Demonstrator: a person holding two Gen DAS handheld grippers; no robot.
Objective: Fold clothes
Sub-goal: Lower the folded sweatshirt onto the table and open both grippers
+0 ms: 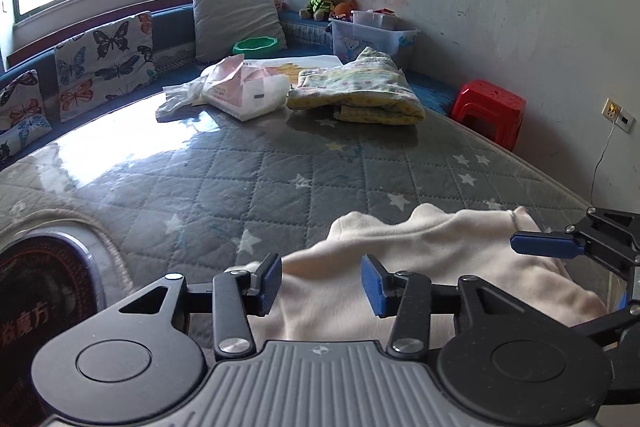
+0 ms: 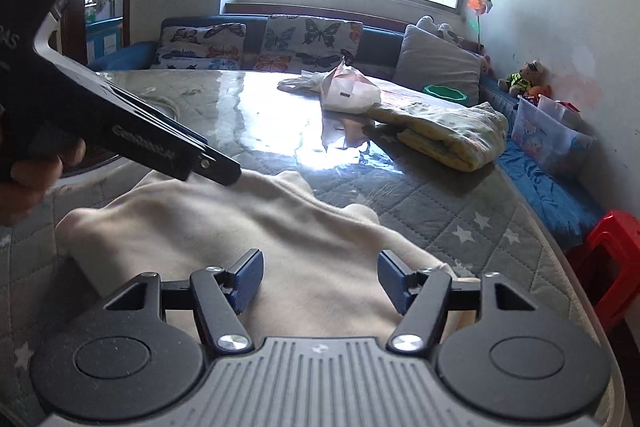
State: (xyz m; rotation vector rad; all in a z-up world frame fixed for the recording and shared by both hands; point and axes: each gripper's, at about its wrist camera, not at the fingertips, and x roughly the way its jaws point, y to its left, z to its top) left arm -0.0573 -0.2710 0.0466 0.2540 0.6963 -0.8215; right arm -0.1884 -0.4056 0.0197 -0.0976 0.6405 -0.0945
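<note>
A cream garment [image 1: 420, 267] lies crumpled on the quilted grey star-print mattress [image 1: 260, 179], at its near edge. My left gripper [image 1: 321, 285] is open, its jaws wide apart just above the garment's near left part. My right gripper [image 2: 320, 281] is open too, over the garment [image 2: 280, 235] near its right part. The right gripper's blue finger [image 1: 544, 245] shows at the right edge of the left wrist view. The left gripper's body [image 2: 120, 115] crosses the upper left of the right wrist view, its tip by the garment's far edge.
A folded yellow patterned blanket [image 1: 360, 91] and a pink-white plastic bag [image 1: 244, 89] lie at the mattress's far side. Butterfly cushions [image 1: 104, 63] and a grey pillow [image 1: 236, 23] line the back. A clear toy bin [image 1: 372, 37], a red stool [image 1: 490, 111], a round heater [image 1: 44, 291] at left.
</note>
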